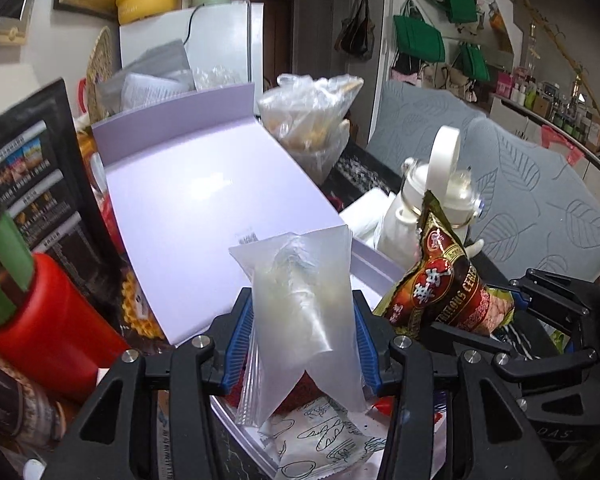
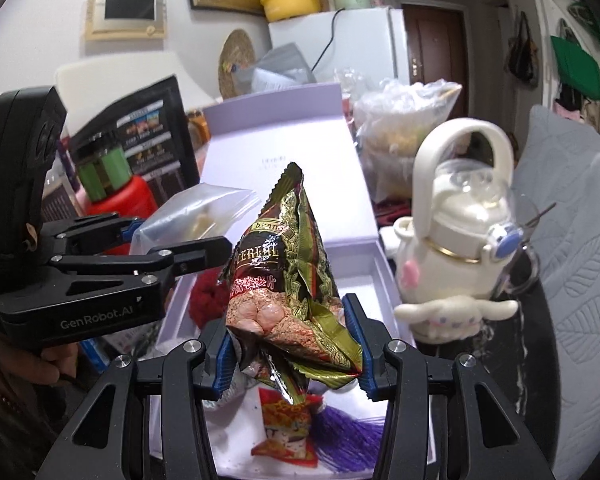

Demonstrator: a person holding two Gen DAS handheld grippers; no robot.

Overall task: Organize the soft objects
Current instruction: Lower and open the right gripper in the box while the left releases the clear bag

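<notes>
The left gripper (image 1: 302, 336) is clenched on a frosted, translucent plastic pouch (image 1: 300, 304), limp and creased, standing upright between its ribbed blue pads (image 1: 239, 336) above the open box. The right gripper (image 2: 292, 344) grasps a crinkled foil cereal packet (image 2: 292, 264), glossy maroon and gold, its serrated top edge pointing upward. Below both lies a rigid lavender box (image 2: 384, 268) with hinged lid raised, holding a red knitted piece (image 2: 206, 300), a purple tassel (image 2: 348, 444) and small printed sachets (image 2: 288, 428). Beside it stands a smooth white kettle-shaped bottle (image 2: 456, 240).
</notes>
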